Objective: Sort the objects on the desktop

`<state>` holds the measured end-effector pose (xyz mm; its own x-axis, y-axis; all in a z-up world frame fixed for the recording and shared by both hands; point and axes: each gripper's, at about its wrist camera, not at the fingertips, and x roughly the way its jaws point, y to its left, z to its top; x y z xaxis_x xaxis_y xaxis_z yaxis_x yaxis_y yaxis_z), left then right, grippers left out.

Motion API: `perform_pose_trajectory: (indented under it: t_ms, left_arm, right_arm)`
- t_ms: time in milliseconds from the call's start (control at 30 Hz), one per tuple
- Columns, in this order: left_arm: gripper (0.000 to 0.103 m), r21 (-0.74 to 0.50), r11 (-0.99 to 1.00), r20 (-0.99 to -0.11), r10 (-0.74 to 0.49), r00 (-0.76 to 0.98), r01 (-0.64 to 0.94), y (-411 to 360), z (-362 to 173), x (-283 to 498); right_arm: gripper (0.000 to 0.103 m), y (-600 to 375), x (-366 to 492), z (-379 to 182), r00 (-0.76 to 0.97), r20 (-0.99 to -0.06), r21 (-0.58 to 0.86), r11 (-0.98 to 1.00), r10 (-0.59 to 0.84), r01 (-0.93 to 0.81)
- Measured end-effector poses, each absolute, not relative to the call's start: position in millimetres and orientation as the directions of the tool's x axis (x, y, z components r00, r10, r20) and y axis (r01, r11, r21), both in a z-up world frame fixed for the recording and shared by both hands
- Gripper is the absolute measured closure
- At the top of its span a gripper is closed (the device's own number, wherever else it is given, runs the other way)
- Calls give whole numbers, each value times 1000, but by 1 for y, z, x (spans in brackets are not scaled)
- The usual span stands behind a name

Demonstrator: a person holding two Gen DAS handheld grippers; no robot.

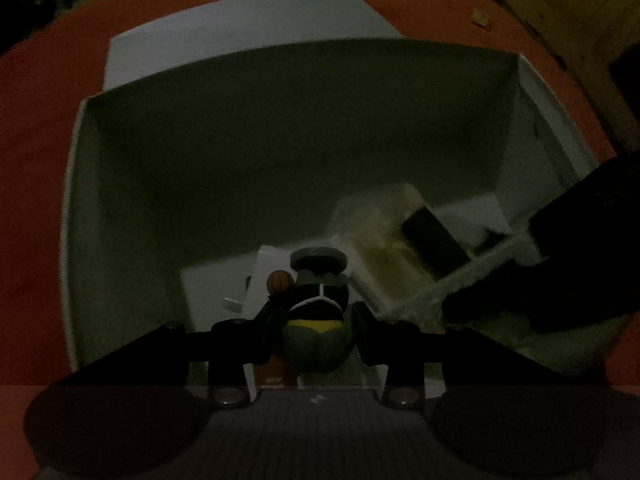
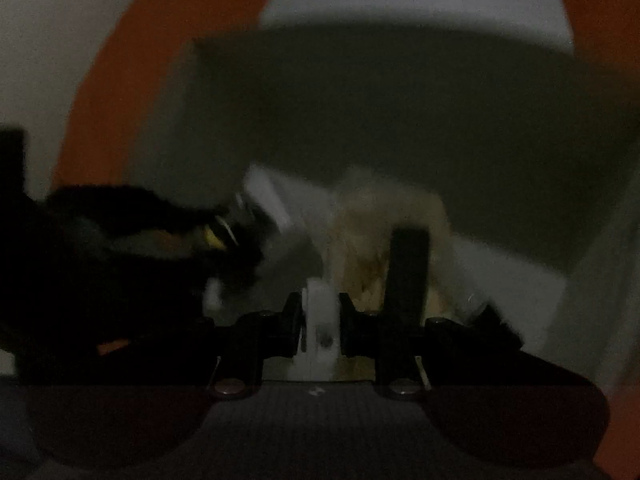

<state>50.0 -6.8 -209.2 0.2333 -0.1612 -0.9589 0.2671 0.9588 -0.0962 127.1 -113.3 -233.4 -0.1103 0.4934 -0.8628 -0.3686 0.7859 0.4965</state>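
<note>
Both grippers are inside a white open box on an orange table. My left gripper is shut on a small toy figure with a grey hat, dark body and a little orange ball, held low in the box. My right gripper is shut on a small white block-like object; it also shows in the left wrist view at the right. The left gripper with the figure appears at the left of the right wrist view.
In the box lie a clear packet with beige contents and a black piece and a white card. The box lid stands open behind. The orange table surrounds the box. The scene is dim and blurred.
</note>
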Motion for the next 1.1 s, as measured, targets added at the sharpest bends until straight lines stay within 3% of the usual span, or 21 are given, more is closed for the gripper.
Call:
perform_pose_trajectory:
  t_ms: [67,100,133,167,200,233,333,367,400,433,467,633,733,900,967,1033,1100]
  left_arm:
    - [68,-55,953,-955,-137,261,298,-14,-211,48]
    - [61,-36,949,-955,-125,268,312,-17,-210,48]
    - [53,-26,948,-955,-116,271,316,-18,-209,46]
    - [29,-29,951,-956,-117,269,309,-16,-207,46]
    - [12,-33,953,-956,-118,268,302,-13,-204,47]
    - [9,-42,956,-949,-129,287,290,-8,-196,46]
    - [8,-80,948,-919,-189,346,307,12,-154,50]
    - [1,-78,952,-904,-192,381,295,24,-136,57]
    - [0,-76,956,-889,-193,415,282,35,-118,64]
    - [0,-67,962,-879,-182,440,266,44,-106,73]
    - [0,-50,968,-873,-163,460,247,54,-98,86]
    - [0,97,977,-845,-21,534,192,87,-96,164]
    - [0,110,983,-815,3,580,150,100,-121,206]
    - [0,-135,986,-877,-166,450,99,123,-188,256]
    - [0,-143,984,-886,-174,430,103,122,-208,269]
    - [0,-99,990,-899,-132,417,100,120,-229,281]
    - [0,-104,991,-924,-127,361,83,123,-254,291]
  right_arm:
    - [81,-119,128,-239,-119,-853,516,785,508,-344]
    - [78,-122,130,-240,-125,-854,516,790,506,-331]
    - [69,-125,129,-237,-119,-874,482,813,470,-327]
    - [53,-128,129,-233,-112,-896,441,836,429,-325]
    - [45,-127,135,-228,-115,-915,403,851,387,-338]
    - [39,-125,141,-223,-120,-931,364,862,345,-352]
    - [40,-135,152,-183,-91,-951,305,861,294,-407]
    - [34,-139,158,-168,-69,-951,302,862,300,-407]
    - [28,-143,164,-154,-46,-950,300,864,309,-405]
    - [15,-148,171,-139,-22,-948,299,865,317,-403]
    - [10,-151,179,-127,22,-944,293,868,329,-401]
    - [1,-163,233,-99,297,-907,163,899,299,-406]
    - [0,-171,274,-116,383,-877,118,903,290,-414]
    - [0,-166,348,-193,296,-918,140,914,264,-380]
    - [0,-162,373,-226,243,-928,169,900,282,-401]
    - [0,-141,377,-257,223,-939,103,834,261,-542]
    - [0,-128,376,-274,186,-929,146,777,321,-612]
